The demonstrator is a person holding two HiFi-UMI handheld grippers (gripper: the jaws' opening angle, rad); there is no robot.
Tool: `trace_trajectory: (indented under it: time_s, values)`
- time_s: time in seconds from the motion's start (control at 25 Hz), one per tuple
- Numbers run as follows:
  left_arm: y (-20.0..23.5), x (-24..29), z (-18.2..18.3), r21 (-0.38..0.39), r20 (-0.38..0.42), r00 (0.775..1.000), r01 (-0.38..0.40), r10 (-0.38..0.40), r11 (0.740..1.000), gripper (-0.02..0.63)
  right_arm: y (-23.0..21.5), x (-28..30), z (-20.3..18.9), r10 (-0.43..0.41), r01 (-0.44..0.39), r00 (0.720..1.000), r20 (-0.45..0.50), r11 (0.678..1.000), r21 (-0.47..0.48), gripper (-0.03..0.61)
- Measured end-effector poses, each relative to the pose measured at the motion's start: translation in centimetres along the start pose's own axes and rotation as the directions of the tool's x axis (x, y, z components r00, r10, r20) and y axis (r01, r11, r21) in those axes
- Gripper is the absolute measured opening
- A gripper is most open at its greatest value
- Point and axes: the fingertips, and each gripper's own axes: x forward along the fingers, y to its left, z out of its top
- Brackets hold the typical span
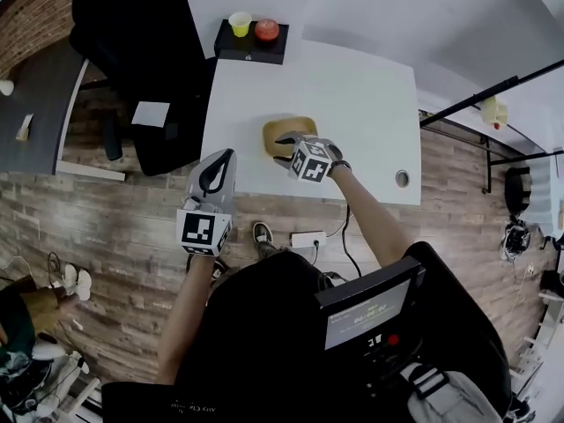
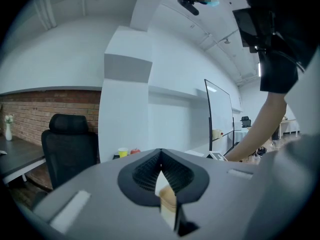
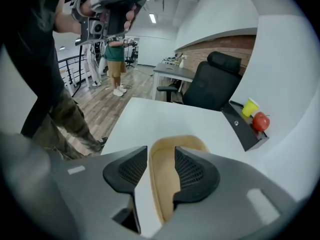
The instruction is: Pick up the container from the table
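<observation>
The right gripper (image 3: 161, 159) has its 2 jaws spread wide and hangs tilted down over the container (image 3: 162, 196). In the right gripper view at lower centre, the left pad stands outside the tan container's near wall and the right pad over its shallow inside. The wall lies in the gap, but neither pad presses on it.

In the head view this gripper (image 1: 284, 151) sits at frame centre, over the near part of the container (image 1: 280, 129), which rests on the white table (image 1: 352, 95) close to its front edge.

The left gripper (image 1: 226, 161), left of centre, is held level off the table edge, its jaws together on nothing.

I judge this to be the reach, with the grasp not yet made. Next, the right gripper should drop until the wall sits deep between the pads, close firmly on it, then lift straight up, as a one-sided hold may let the container tip.
</observation>
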Motion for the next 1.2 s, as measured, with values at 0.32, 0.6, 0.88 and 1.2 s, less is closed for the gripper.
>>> trace_trajectory:
  time_s: [0.32,0.6,0.88,1.2]
  values:
    - [0.0,-0.1,-0.5,-0.023,-0.011,1.0,-0.016,0.015,1.0,-0.002,0.7,2.5,-1.8,0.042,-0.05,0.994,-0.105,0.996,-0.076,0.189]
    - [-1.2,0.2,-0.1,0.006,-0.018,1.0,0.008,-0.008,1.0,-0.002,1.4,3.2,-3.3,0.067,-0.083,0.984,-0.165,0.992,-0.091,0.187]
    - [-1.9,0.1,-1.1,0.009,-0.056,0.998,0.036,-0.036,0.999,-0.002,1.6,3.7,-4.6,0.044,-0.064,0.978,-0.203,0.994,-0.093,0.184]
    - [-1.3,-0.7,-0.7,0.019,-0.043,0.999,0.018,-0.017,1.0,-0.002,0.9,4.5,-4.2,0.025,-0.043,0.978,-0.208,0.996,-0.084,0.186]
